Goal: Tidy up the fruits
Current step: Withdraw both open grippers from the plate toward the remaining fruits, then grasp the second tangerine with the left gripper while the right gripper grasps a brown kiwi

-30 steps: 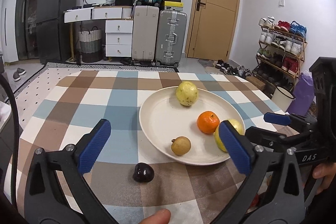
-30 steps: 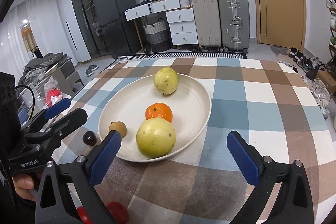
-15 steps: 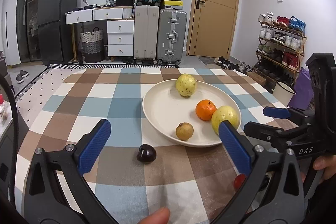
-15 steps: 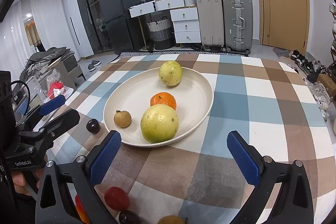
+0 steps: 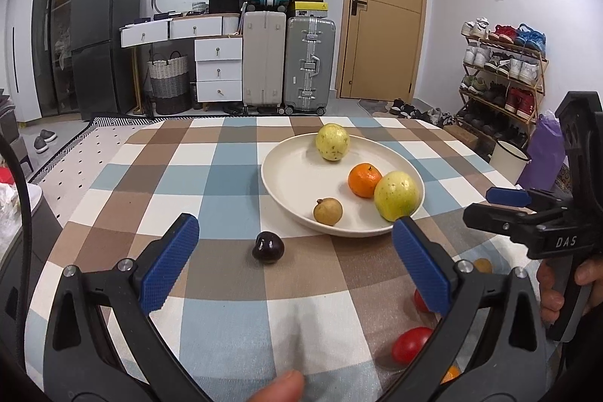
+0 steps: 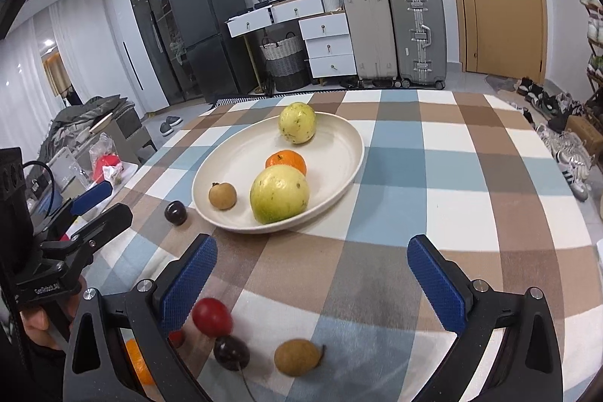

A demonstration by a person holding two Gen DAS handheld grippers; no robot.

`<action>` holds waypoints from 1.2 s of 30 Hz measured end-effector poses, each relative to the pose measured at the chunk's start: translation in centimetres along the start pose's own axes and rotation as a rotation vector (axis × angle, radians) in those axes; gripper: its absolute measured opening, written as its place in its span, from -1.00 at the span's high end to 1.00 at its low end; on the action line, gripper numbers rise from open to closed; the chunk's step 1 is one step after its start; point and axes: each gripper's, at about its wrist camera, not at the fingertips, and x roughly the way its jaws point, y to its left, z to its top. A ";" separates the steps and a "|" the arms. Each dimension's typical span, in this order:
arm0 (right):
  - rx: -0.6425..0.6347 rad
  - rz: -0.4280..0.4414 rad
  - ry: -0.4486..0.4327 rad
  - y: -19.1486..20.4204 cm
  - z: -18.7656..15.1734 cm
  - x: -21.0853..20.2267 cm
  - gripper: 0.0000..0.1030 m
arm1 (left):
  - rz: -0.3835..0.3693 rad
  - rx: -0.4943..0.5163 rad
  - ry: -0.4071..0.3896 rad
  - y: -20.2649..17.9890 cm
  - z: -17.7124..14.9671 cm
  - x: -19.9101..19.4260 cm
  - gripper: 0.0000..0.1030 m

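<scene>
A cream plate (image 5: 297, 176) (image 6: 339, 138) on the checked tablecloth holds two yellow-green guavas (image 5: 396, 195) (image 6: 279, 194), an orange (image 5: 364, 179) (image 6: 286, 161) and a small brown longan (image 5: 328, 211) (image 6: 222, 195). A dark plum (image 5: 268, 247) (image 6: 175, 213) lies on the cloth just left of the plate. My left gripper (image 5: 294, 262) is open with nothing between its fingers, the plum just beyond them. My right gripper (image 6: 311, 277) is open and empty too. Near it lie a red fruit (image 6: 211, 317) (image 5: 411, 344), a dark cherry (image 6: 231, 352) and a brown longan (image 6: 297, 356).
An orange fruit (image 6: 136, 362) shows partly behind the right gripper's left finger. The table's left edge (image 5: 56, 213) drops to a patterned rug. Suitcases (image 5: 309, 59), drawers and a fridge stand at the far wall; a shoe rack (image 5: 501, 70) is at the right.
Both grippers have drawn back toward the table's near edge, so the plate looks farther off. Loose fruits near the front edge have come into view. Both stay open.
</scene>
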 end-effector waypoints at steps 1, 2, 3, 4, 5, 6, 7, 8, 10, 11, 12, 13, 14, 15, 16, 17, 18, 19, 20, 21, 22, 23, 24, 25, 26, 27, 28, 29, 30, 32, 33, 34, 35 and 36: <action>0.005 0.002 0.002 -0.1 -0.2 -0.2 -0.99 | -0.002 0.001 0.002 0.0 0.0 0.0 -0.99; 0.006 -0.003 0.004 -0.2 -0.4 -0.5 -0.99 | -0.002 0.004 0.003 0.0 -0.1 -0.2 -0.99; 0.004 -0.009 0.004 -0.2 -0.6 -0.8 -0.99 | -0.002 0.009 0.007 0.0 -0.3 -0.5 -0.99; -0.002 -0.019 0.003 -0.2 -0.8 -1.1 -0.99 | 0.002 0.012 0.010 -0.1 -0.4 -0.6 -0.99; -0.006 -0.030 0.002 -0.2 -0.9 -1.4 -0.99 | 0.010 0.015 0.015 -0.1 -0.5 -0.8 -0.99; -0.008 -0.037 0.003 -0.2 -1.0 -1.6 -0.99 | 0.009 0.021 0.022 -0.1 -0.6 -1.0 -0.99; -0.010 -0.042 0.005 -0.3 -1.2 -1.8 -0.99 | 0.007 0.026 0.027 -0.2 -0.8 -1.1 -0.99; -0.014 -0.045 0.006 -0.3 -1.3 -2.0 -0.99 | 0.004 0.034 0.029 -0.4 -0.9 -1.4 -0.99; -0.027 -0.056 0.008 -0.2 -1.6 -2.4 -0.99 | -0.002 0.054 0.019 -0.8 -1.1 -2.0 -0.99; -0.035 -0.062 0.011 -0.1 -1.8 -2.6 -0.99 | -0.004 0.067 0.014 -1.1 -1.2 -2.3 -0.99; -0.040 -0.068 0.015 -0.1 -1.9 -2.6 -0.99 | -0.010 0.078 0.012 -1.3 -1.4 -2.6 -0.99; -0.047 -0.073 0.022 -0.1 -2.1 -2.7 -0.99 | -0.012 0.086 0.014 -1.5 -1.4 -2.6 -0.99; -0.054 -0.076 0.027 0.0 -2.3 -2.8 -0.99 | -0.014 0.094 0.018 -1.7 -1.5 -2.7 -0.99; -0.059 -0.079 0.030 0.1 -2.4 -2.8 -0.99 | -0.019 0.099 0.026 -1.8 -1.6 -2.8 -0.99; -0.065 -0.082 0.033 0.2 -2.6 -2.9 -0.99 | -0.029 0.102 0.037 -1.9 -1.7 -2.9 -0.99; -0.070 -0.085 0.036 0.3 -2.7 -3.0 -0.99 | -0.036 0.106 0.050 -2.0 -1.9 -3.0 -0.99; -0.072 -0.085 0.040 0.3 -2.8 -3.1 -0.99 | -0.041 0.106 0.059 -2.1 -2.0 -3.1 -0.99; -0.076 -0.086 0.044 0.4 -2.9 -3.1 -0.99 | -0.050 0.107 0.067 -2.2 -2.1 -3.2 -0.99; -0.080 -0.088 0.047 0.4 -3.0 -3.2 -0.99 | -0.061 0.107 0.077 -2.3 -2.3 -3.3 -0.99; -0.084 -0.090 0.048 0.5 -3.1 -3.2 -0.99 | -0.062 0.104 0.088 -2.3 -2.4 -3.4 -0.99; -0.087 -0.094 0.053 0.5 -3.2 -3.3 -0.99 | -0.057 0.103 0.093 -2.3 -2.6 -3.5 -0.99; -0.088 -0.097 0.058 0.5 -3.3 -3.3 -0.99 | -0.050 0.103 0.092 -2.4 -2.8 -3.8 -0.99; -0.089 -0.099 0.062 0.6 -3.3 -3.3 -0.99 | -0.038 0.100 0.085 -2.4 -2.9 -4.3 -0.99; -0.090 -0.101 0.065 0.6 -3.5 -3.4 -0.99 | -0.034 0.097 0.083 -2.4 -3.0 -4.4 -0.99; -0.090 -0.102 0.071 0.5 -3.6 -3.5 -0.99 | -0.039 0.095 0.085 -2.3 -3.1 -4.6 -0.99; -0.091 -0.104 0.077 0.5 -3.7 -3.5 -0.99 | -0.052 0.096 0.098 -2.5 -3.4 -4.8 -0.99; -0.090 -0.105 0.091 0.5 -3.9 -3.6 -0.99 | -0.056 0.101 0.109 -2.6 -3.5 -4.8 -0.99; -0.091 -0.104 0.102 0.5 -4.0 -3.6 -0.99 | -0.057 0.111 0.120 -2.8 -3.7 -4.8 -0.98; -0.093 -0.106 0.114 0.5 -4.3 -3.5 -0.99 | -0.055 0.120 0.125 -3.0 -3.8 -5.0 -0.98; -0.100 -0.121 0.133 0.6 -4.7 -3.6 -0.99 | -0.074 0.130 0.131 -3.3 -4.0 -5.2 -0.97; -0.103 -0.127 0.138 0.6 -4.9 -3.6 -0.98 | -0.086 0.135 0.138 -3.5 -4.2 -5.3 -0.97; -0.103 -0.131 0.147 0.5 -5.1 -3.6 -0.98 | -0.091 0.140 0.147 -3.7 -4.3 -5.3 -0.97; -0.099 -0.130 0.149 0.4 -5.2 -3.5 -0.98 | -0.092 0.145 0.157 -3.9 -4.4 -5.2 -0.97; -0.092 -0.124 0.150 0.3 -5.2 -3.5 -0.98 | -0.098 0.151 0.169 -4.1 -4.5 -5.1 -0.97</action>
